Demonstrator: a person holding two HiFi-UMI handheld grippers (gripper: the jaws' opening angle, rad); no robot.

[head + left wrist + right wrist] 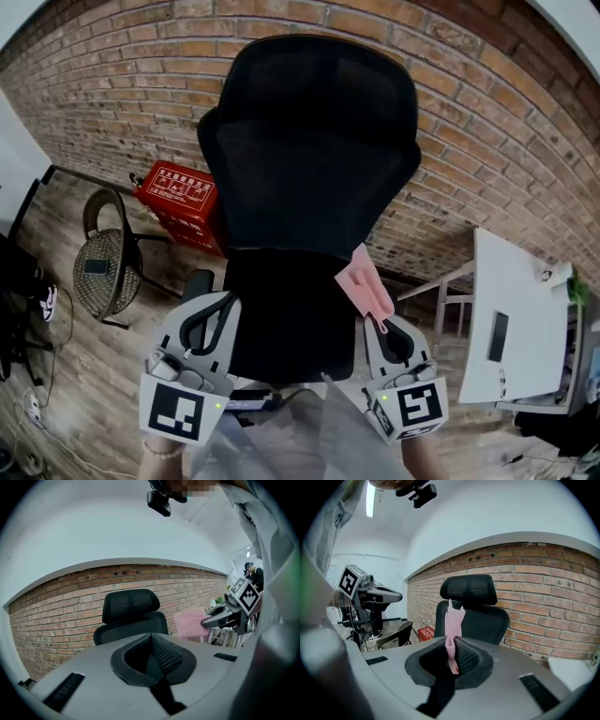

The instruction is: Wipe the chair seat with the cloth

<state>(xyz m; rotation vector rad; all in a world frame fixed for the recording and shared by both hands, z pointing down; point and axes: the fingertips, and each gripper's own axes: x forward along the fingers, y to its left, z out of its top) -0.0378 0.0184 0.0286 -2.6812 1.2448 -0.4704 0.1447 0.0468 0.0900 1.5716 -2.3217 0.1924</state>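
Observation:
The black office chair (309,159) faces me, its dark seat (291,319) just beyond both grippers. My right gripper (382,325) hovers over the seat's right edge, shut on a pink cloth (366,281) that sticks up and forward from its jaws. In the right gripper view the cloth (453,625) stands pinched between the pads of the right gripper (453,645), in front of the chair (473,609). My left gripper (223,305) hangs at the seat's left edge. In its own view the left gripper (152,641) is shut on nothing, and the cloth (190,623) shows to the right.
A brick wall (487,122) runs behind the chair. A red box (178,199) sits on the floor at the left, next to a wicker chair (105,261). A white table (511,319) stands close on the right. Cables lie on the wooden floor (56,375) at far left.

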